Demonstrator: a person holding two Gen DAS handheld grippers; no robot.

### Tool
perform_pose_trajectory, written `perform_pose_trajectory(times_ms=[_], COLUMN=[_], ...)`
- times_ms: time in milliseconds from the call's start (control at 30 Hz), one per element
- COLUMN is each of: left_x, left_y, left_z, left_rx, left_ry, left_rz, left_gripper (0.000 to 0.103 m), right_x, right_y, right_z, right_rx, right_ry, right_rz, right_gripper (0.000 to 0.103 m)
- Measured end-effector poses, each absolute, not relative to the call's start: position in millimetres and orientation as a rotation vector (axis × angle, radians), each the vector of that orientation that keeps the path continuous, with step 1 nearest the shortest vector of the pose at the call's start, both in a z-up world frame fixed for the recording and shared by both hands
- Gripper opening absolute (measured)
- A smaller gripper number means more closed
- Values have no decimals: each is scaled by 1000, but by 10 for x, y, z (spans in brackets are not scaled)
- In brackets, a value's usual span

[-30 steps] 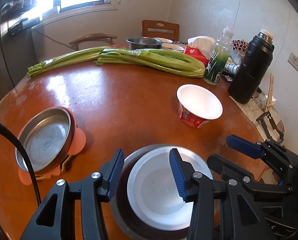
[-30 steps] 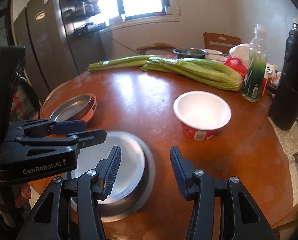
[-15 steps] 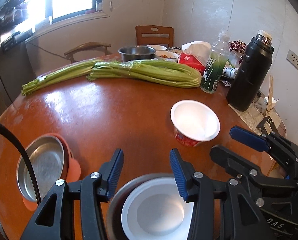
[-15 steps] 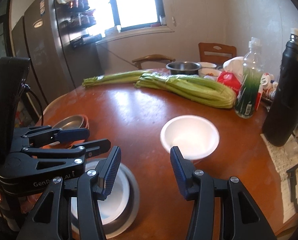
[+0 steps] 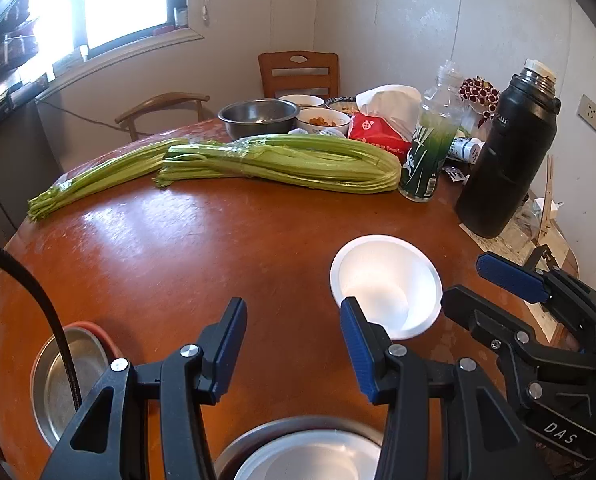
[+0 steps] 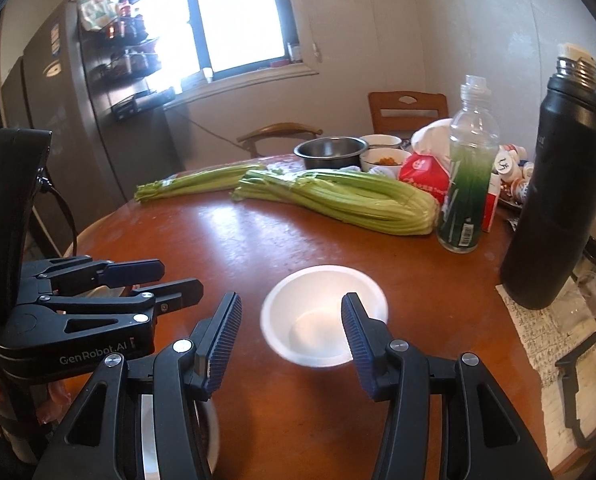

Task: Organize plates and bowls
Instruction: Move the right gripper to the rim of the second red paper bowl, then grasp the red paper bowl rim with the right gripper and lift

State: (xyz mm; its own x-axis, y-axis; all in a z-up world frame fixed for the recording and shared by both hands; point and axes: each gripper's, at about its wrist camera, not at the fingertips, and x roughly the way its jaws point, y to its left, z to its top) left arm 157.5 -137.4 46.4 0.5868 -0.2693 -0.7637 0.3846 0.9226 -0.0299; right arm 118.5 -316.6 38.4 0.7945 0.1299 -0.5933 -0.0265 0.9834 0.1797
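Observation:
A white disposable bowl (image 5: 386, 284) (image 6: 324, 316) stands upright on the round brown table (image 5: 202, 248). My left gripper (image 5: 292, 320) hovers open and empty just left of it. My right gripper (image 6: 290, 320) (image 5: 474, 284) is open too, and the bowl shows in the gap ahead of its pads, untouched. A white plate on a grey plate (image 5: 310, 452) lies under the left gripper at the near edge. A steel dish (image 5: 58, 384) rests on an orange mat at the near left. The left gripper (image 6: 174, 280) shows at the left of the right wrist view.
Two celery bunches (image 5: 282, 160) lie across the far half. Behind them are a steel bowl (image 5: 258, 116), small food bowls, a red tissue pack (image 5: 378, 136), a green bottle (image 5: 430, 152) and a tall black flask (image 5: 506, 160). Papers (image 6: 546, 336) cover the right edge. Chairs and a fridge (image 6: 58, 120) stand beyond.
Both grippers have moved forward and a little up, away from the stacked plates and towards the white bowl. The plates have slid to the bottom of the views.

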Motion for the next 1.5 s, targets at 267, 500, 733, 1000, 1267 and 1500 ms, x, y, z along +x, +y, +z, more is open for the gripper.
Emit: perform_pose_trajectory(times_ms=[267,500,733,1000,1267,1500], left_x=[1779,1895,1971,2062,2127,2213], left_y=[-1601,-1694,-1732,-1747,-1684,-1612], left_z=[315,212,87,-64,-136,-221], left_rx=[169,173,157,124,111,97], left_ry=[913,947,993,1051,1066,1086], left_rz=[-404,-418,-446,-472,-463,-430], left_gripper=[49,49,49,49,49,49], right_x=[1337,1480,1599,1697,1753,1779], right_y=[-3411,-3536,-3570,-3504,-3359,-3184], right_z=[230,40,-160,-309,-381,-384], right_rx=[209,231,238,221,199,185], right_ry=[688,748,813,851,872,875], right_rz=[42,18,12,34,87,141], right_gripper=[54,54,54,54,54,54])
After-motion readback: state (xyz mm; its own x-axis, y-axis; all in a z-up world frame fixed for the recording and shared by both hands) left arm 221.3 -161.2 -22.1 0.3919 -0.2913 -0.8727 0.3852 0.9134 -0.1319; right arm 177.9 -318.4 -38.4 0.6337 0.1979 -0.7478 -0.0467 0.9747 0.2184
